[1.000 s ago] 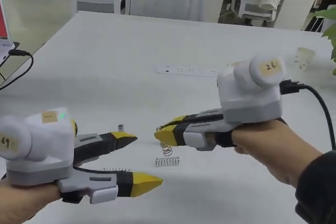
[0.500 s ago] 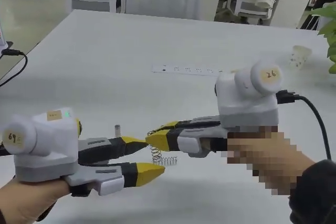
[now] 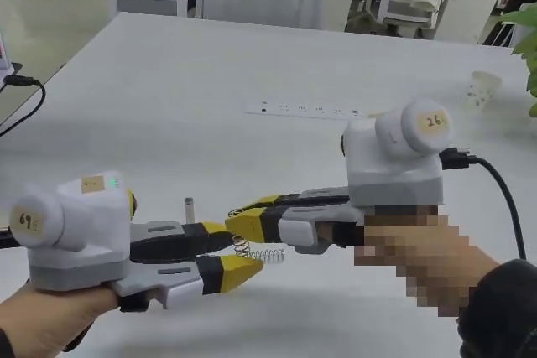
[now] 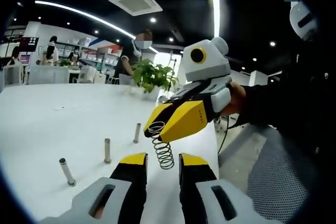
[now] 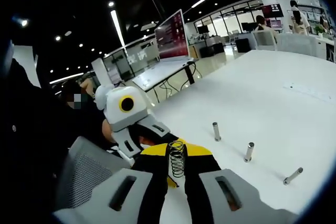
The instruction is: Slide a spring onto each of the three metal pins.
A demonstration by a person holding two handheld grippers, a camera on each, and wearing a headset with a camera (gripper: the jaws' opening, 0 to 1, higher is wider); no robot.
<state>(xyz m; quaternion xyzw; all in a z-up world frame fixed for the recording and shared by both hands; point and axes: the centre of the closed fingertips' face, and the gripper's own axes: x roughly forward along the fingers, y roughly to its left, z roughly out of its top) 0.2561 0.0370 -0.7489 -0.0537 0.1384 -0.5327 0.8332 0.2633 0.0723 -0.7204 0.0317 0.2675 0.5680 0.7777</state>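
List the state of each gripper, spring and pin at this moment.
Left gripper: fingers open, empty.
Right gripper: fingers shut on a coiled metal spring, which hangs from the tips.
Second coiled metal spring: lying loose on the white table.
Three short metal pins: upright, bare, no spring on any.

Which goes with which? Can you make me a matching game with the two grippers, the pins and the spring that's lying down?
Things:
1. right gripper
2. left gripper
3. pins
4. loose spring

States:
A. open
B. lying flat on the table
C. shut on the hanging spring
D. standing up, bare

Pairs: 1-C, 2-A, 3-D, 4-B
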